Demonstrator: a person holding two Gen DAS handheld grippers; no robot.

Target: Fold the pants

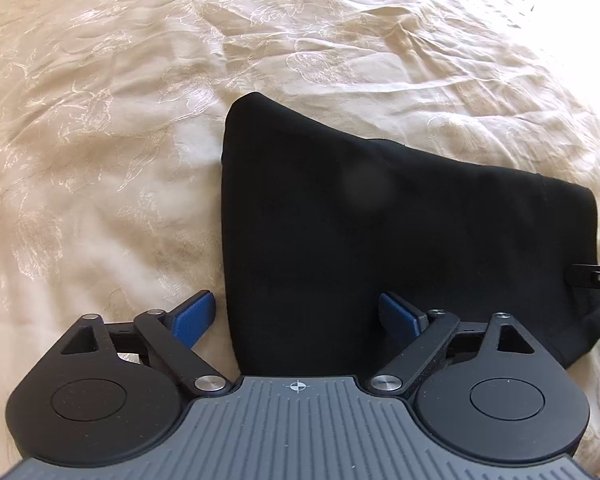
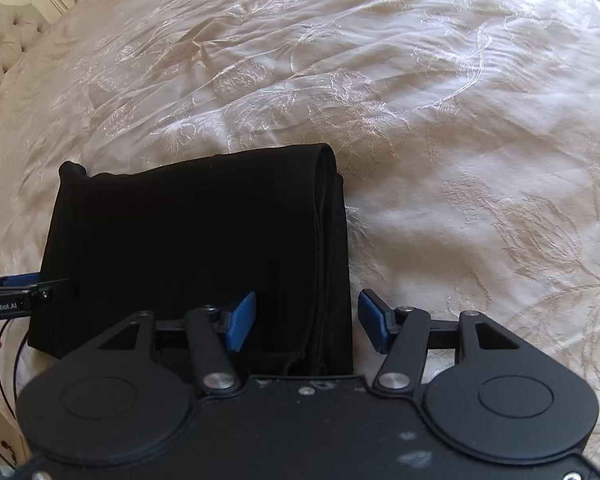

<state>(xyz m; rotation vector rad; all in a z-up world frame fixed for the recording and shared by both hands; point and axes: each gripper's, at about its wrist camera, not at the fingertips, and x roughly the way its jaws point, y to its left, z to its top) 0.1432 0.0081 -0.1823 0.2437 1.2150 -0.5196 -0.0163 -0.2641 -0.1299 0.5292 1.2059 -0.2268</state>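
Note:
The black pants lie folded into a compact stack on the cream bedspread. My left gripper is open, its blue pads astride the stack's near left edge, just above it. My right gripper is open over the near right edge of the pants, where the folded layers show. Each gripper's tip shows at the side of the other's view: the right one and the left one.
The embroidered bedspread spreads wrinkled all around the pants. A tufted cream headboard stands at the far left in the right wrist view. A cable hangs by the bed's near left edge.

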